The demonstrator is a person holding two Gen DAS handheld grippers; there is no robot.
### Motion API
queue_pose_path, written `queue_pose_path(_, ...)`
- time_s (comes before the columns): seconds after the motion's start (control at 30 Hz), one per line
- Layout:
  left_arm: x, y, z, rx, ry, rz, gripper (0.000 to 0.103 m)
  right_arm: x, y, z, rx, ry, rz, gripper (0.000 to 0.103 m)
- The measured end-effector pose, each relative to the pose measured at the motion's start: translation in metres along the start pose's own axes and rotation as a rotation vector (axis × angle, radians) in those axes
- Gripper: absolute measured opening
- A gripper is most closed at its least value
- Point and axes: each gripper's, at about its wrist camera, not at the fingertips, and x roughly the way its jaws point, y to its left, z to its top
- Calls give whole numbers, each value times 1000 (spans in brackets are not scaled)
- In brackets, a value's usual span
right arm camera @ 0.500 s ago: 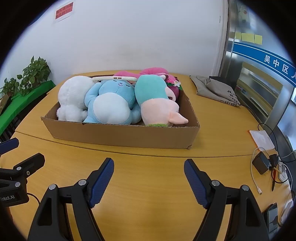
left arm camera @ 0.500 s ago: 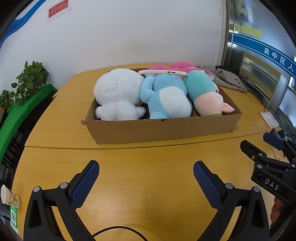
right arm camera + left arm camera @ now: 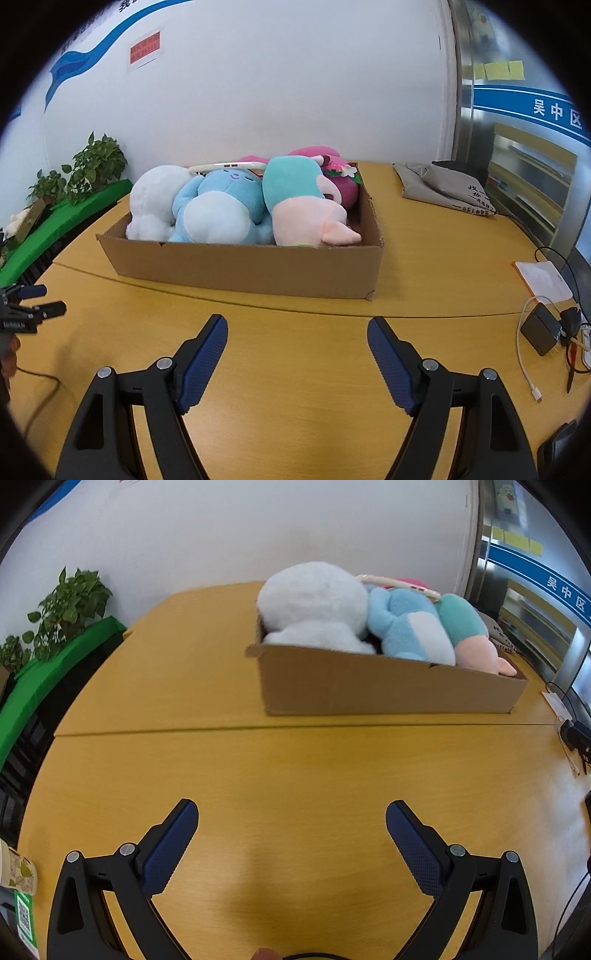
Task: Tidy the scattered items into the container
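Sitting on the far half of the wooden table, past the seam, your cardboard box holds a white plush, a blue plush, a teal-and-pink plush and a magenta plush, with a white phone lying on top. Your left gripper and right gripper both stand spread and empty over bare tabletop, near its front edge. A grey bag lies by the far right corner.
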Motion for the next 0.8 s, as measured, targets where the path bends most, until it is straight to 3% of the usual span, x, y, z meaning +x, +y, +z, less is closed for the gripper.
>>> queue_pose_path(0.2,37,57,-34,22,113,-18,103,33,-64,-44,-129,161,5,79)
queue_pose_path(0.3,41,67,-35,64,87,-12,103,50,-87,-64,-157,250,0,79)
queue_pose_path(0.4,43,72,-31,116,84,-44,103,49,-96,-68,-160,256,94,80)
queue_pose_path(0.47,44,75,-28,155,70,-75,103,51,-96,-69,-180,270,146,87)
queue_pose_path(0.53,45,78,-25,178,52,-96,103,56,-93,-70,-248,301,203,103)
queue_pose_path(0.8,53,88,-7,237,48,-151,103,71,-103,-60,-309,305,274,103)
